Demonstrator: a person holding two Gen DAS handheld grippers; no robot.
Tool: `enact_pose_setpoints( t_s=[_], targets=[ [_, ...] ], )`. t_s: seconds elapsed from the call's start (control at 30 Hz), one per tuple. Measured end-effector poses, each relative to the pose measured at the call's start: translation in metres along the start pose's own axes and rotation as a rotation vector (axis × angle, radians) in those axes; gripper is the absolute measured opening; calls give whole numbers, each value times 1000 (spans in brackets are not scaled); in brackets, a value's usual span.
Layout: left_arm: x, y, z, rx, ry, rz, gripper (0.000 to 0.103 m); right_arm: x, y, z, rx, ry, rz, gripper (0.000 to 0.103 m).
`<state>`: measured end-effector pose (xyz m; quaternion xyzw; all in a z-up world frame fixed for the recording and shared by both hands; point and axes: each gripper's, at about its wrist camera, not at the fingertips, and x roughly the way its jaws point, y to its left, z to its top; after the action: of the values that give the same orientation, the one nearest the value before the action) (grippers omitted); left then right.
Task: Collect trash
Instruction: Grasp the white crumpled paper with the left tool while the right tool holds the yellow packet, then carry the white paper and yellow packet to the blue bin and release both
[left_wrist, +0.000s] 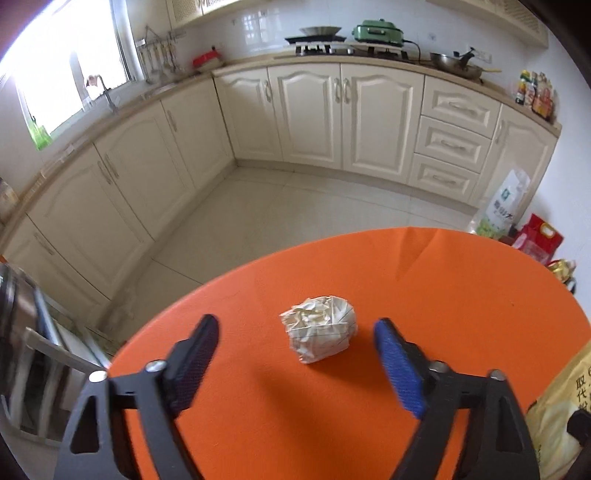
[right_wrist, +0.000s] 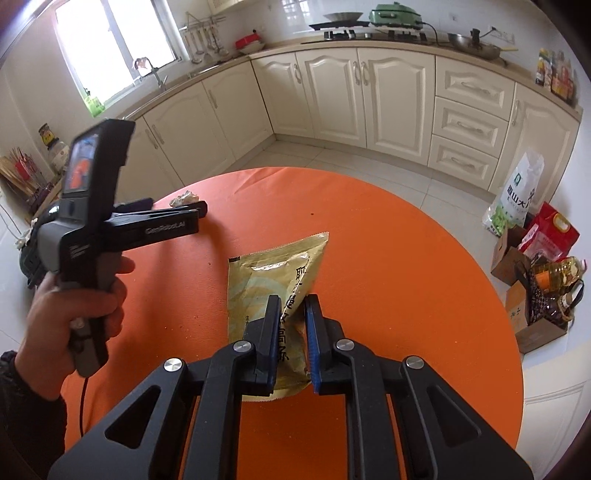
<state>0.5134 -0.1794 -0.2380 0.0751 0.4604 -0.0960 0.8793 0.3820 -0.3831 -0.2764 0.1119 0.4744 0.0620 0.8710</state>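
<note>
The gold snack bag (right_wrist: 275, 280) is pinched by the right gripper (right_wrist: 293, 325) in the middle of the orange table (right_wrist: 406, 258). The paper ball (left_wrist: 319, 334) is seen on the table between the wide-open fingers of the left gripper (left_wrist: 295, 354), not yet grabbed. No bin is seen, so most of the job is judged left.

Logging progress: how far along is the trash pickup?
Nothing looks collected yet. In hand: the right gripper is shut on the gold packet. Left: the paper ball sits on the orange table between the open left gripper fingers, not gripped. No bin in view.
</note>
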Motion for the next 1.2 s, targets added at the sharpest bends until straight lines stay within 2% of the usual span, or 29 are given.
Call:
enact_pose_setpoints(
  t_s=[0.03,0.07,0.1,0.17,0.27,0.47,0.6,0.67,0.83,1.03,1.2],
  targets=[
    [6,6,9,-34,-1,-45,56,-1,-1,-1,5,-1,4,13],
    [11,11,14,-61,1,-50,50,-3,-3,-3,9,-3,2,13],
    [15,14,22,-68,3,-64,28,-6,-5,-4,11,-5,-3,13],
    [18,22,30,-98,0,-121,28,-13,-8,-10,30,-11,1,13],
    [13,21,34,-79,-38,-134,28,-30,-12,-17,45,-28,-6,13],
    [-26,0,13,-23,-94,-197,28,-74,-29,-40,93,-61,-32,13],
    [-70,-35,-7,36,-133,-277,28,-117,-51,-67,159,-104,-51,13],
    [-93,-52,-25,59,-142,-343,28,-138,-61,-79,176,-123,-65,13],
    [-138,-97,-66,176,-150,-481,28,-196,-102,-119,247,-171,-159,13],
    [-159,-163,-114,318,-122,-590,28,-244,-159,-172,344,-181,-266,13],
    [-147,-237,-129,425,-49,-649,28,-250,-205,-215,428,-132,-341,13]
  ],
)
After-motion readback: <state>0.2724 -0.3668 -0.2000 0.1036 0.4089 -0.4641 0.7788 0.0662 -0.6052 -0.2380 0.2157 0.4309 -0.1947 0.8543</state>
